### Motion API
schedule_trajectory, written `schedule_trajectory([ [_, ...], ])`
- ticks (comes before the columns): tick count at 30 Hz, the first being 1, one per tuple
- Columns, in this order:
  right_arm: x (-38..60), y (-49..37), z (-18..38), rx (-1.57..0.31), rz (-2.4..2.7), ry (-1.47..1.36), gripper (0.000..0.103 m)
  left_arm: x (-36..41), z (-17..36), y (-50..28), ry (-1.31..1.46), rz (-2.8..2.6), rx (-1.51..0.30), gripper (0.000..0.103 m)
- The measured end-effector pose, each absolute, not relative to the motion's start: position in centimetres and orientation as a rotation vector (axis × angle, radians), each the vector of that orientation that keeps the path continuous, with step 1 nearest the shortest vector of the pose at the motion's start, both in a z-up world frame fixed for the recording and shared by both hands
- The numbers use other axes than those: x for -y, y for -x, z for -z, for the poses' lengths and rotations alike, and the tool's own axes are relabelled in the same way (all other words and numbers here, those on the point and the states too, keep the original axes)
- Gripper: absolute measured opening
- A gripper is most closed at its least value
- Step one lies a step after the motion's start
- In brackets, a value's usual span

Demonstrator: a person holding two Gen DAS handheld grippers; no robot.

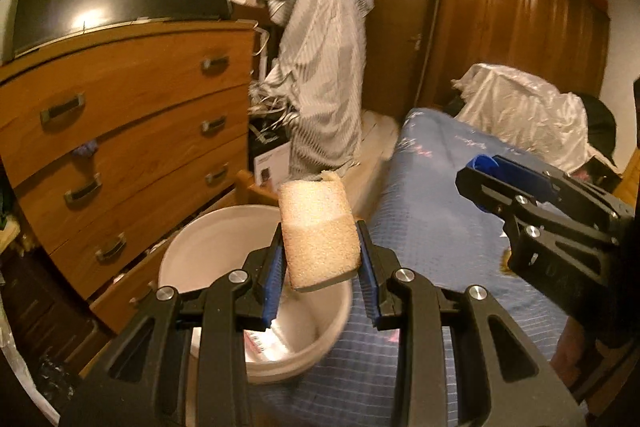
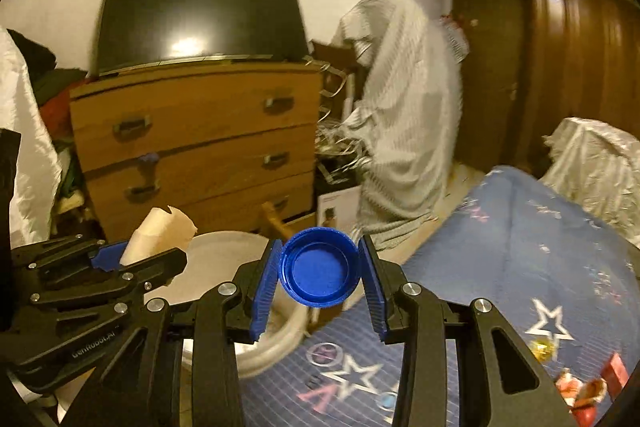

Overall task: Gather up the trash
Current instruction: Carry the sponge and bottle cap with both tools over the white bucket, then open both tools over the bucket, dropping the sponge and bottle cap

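Gripping a worn sponge (image 1: pixel 318 233) in the left gripper (image 1: pixel 320 267) and a blue cap (image 2: pixel 319 267) in the right gripper (image 2: pixel 319 269), a person holds both near the white bucket (image 1: pixel 208 247), apparently for dropping in.

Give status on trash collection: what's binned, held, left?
Done: some litter already lies in the white bucket. In hand: left hand-held gripper clamps a sponge piece; right hand-held gripper clamps a blue bottle cap. Left: drop both; wrappers remain on the bedspread.
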State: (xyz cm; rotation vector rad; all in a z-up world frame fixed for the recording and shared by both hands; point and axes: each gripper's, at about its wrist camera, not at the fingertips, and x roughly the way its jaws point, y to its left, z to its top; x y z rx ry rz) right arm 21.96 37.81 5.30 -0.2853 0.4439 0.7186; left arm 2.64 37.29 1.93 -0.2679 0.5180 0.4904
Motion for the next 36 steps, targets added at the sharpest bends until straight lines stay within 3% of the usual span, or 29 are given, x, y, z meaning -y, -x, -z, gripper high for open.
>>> schedule_trajectory([
  [19, -51.3, -33.9, 7.0, -0.979, -0.903, 0.408, 0.041, -49.0, 5.7, -6.2, 0.432, -0.472, -0.797, 0.031],
  [36, -51.3, -35.6, 9.5, -1.016, -0.909, 0.465, 0.041, -52.5, 8.7, -6.4, 0.495, -0.474, -0.854, 0.031],
])
